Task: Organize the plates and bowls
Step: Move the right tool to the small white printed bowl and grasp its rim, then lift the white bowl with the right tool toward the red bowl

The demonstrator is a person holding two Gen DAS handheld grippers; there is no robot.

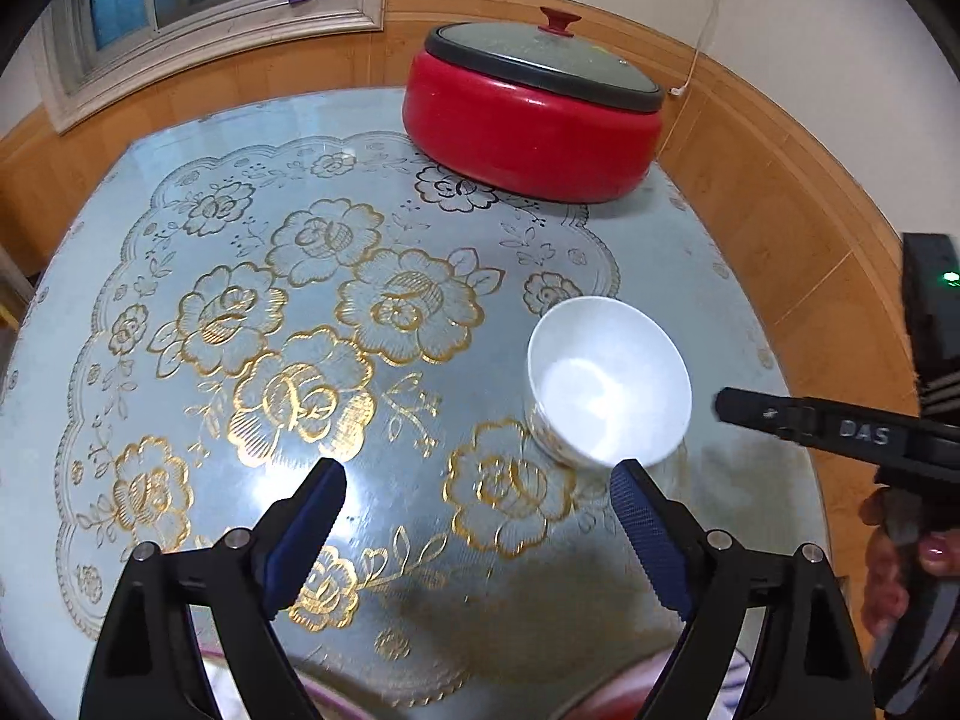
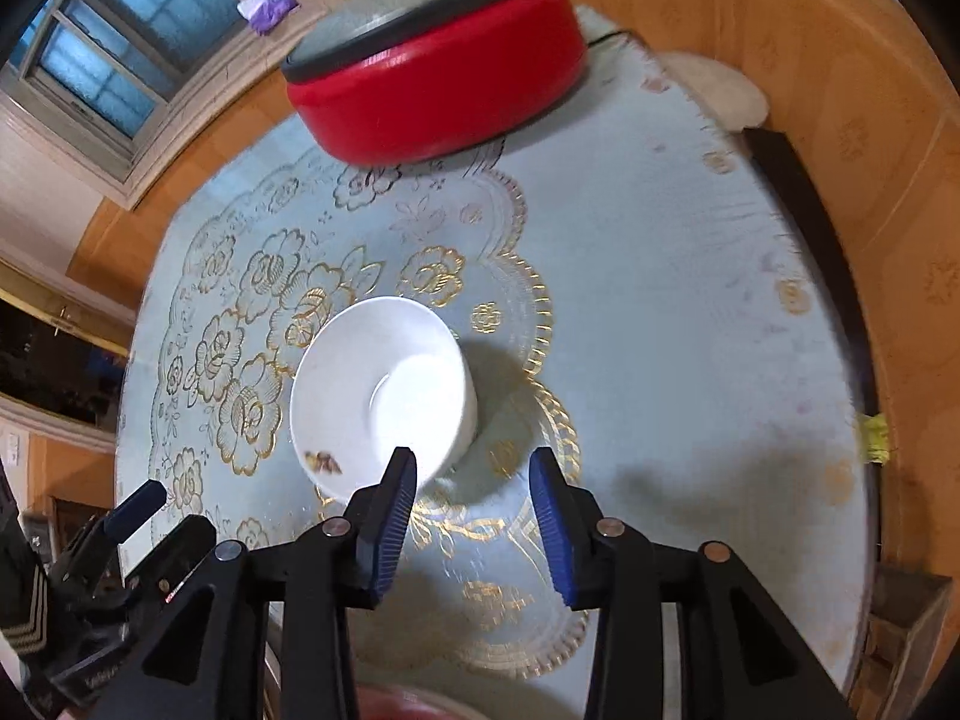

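Note:
A white bowl (image 1: 609,381) stands upright on the floral table cover, right of centre. In the left wrist view my left gripper (image 1: 477,474) hangs wide open above the cover with nothing between its pads. The bowl lies just beyond its right fingertip. A finger of the right gripper (image 1: 780,414) reaches in from the right edge, near the bowl. In the right wrist view the bowl (image 2: 384,390) sits just ahead and to the left of my right gripper (image 2: 474,462), which is open. Its left fingertip overlaps the bowl's near rim, and only tablecloth shows between the pads.
A red pot with a dark lid (image 1: 531,132) stands at the table's far side (image 2: 438,90). Wooden wall panelling (image 1: 780,228) runs close behind the table. A dark strip (image 2: 810,228) borders the table's right edge. A hand (image 1: 900,570) holds the right gripper.

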